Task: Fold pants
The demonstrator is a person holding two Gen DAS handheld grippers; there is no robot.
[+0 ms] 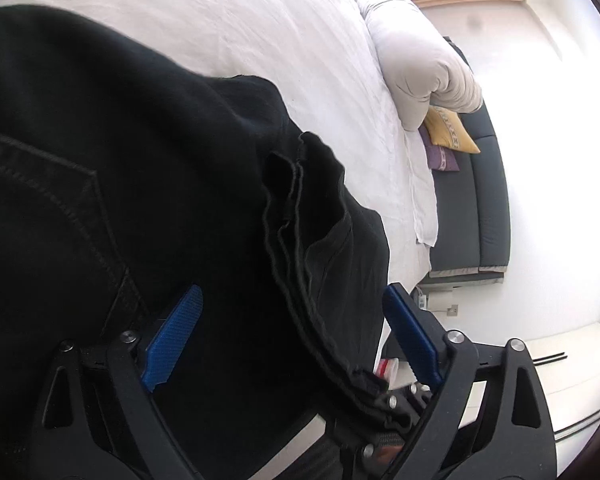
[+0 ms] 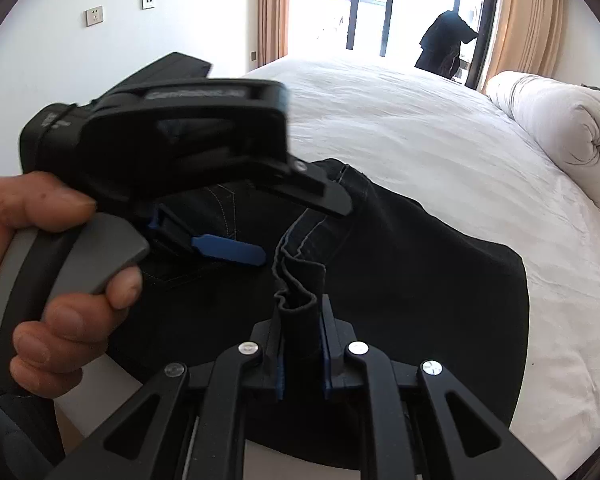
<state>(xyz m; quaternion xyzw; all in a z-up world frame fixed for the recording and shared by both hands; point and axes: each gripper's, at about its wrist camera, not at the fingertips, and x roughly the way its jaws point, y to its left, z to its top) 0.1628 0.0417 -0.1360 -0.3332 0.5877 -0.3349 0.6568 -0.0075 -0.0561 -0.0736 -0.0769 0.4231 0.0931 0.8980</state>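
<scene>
Right gripper (image 2: 303,322) clamps the bunched hem of the pants (image 2: 400,264), keeping layers aligned; left gripper (image 1: 292,304), ahead-left of it, stands released, jaws straddling cloth.

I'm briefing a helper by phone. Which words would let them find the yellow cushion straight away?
Start at the big bed with the white sheet and go to the rolled white duvet at its end. Just under the roll, on the dark grey sofa, lies the yellow cushion. A purple cushion sits beside it; only this one is yellow.
</scene>
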